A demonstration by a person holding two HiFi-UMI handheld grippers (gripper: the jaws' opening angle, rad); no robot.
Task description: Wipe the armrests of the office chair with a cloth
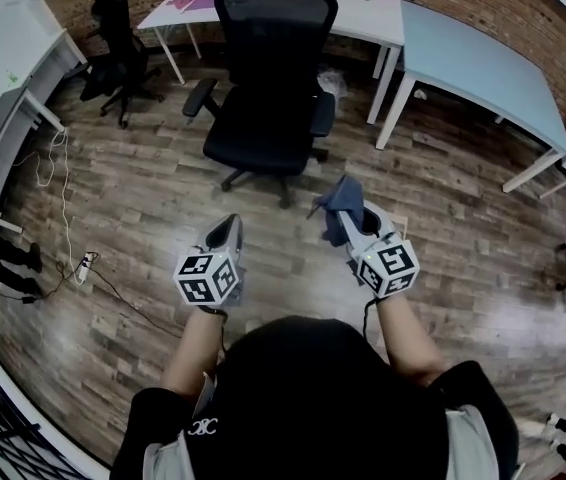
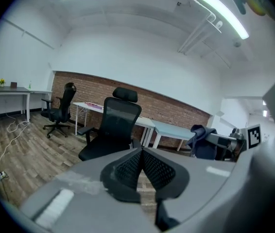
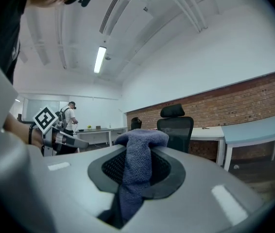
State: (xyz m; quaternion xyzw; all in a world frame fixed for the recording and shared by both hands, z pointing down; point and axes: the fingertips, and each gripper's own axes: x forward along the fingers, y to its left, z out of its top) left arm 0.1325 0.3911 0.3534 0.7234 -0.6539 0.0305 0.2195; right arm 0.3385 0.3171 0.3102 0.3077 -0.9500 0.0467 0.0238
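The black office chair (image 1: 268, 98) stands ahead of me on the wood floor, its back to the desks, with its left armrest (image 1: 199, 98) and right armrest (image 1: 323, 114) facing me. It also shows in the left gripper view as the chair (image 2: 112, 130) and, further off, in the right gripper view as the chair (image 3: 176, 127). My right gripper (image 1: 343, 208) is shut on a blue-grey cloth (image 1: 341, 203), which hangs over the jaws as the cloth (image 3: 136, 166). My left gripper (image 1: 225, 233) is shut and empty, pads touching (image 2: 141, 165). Both are held well short of the chair.
White desks (image 1: 363, 13) and a light-blue table (image 1: 483, 68) line the brick wall behind the chair. A second black chair (image 1: 118, 43) stands far left by a white desk (image 1: 13, 118). A cable and power strip (image 1: 83, 266) lie on the floor at left.
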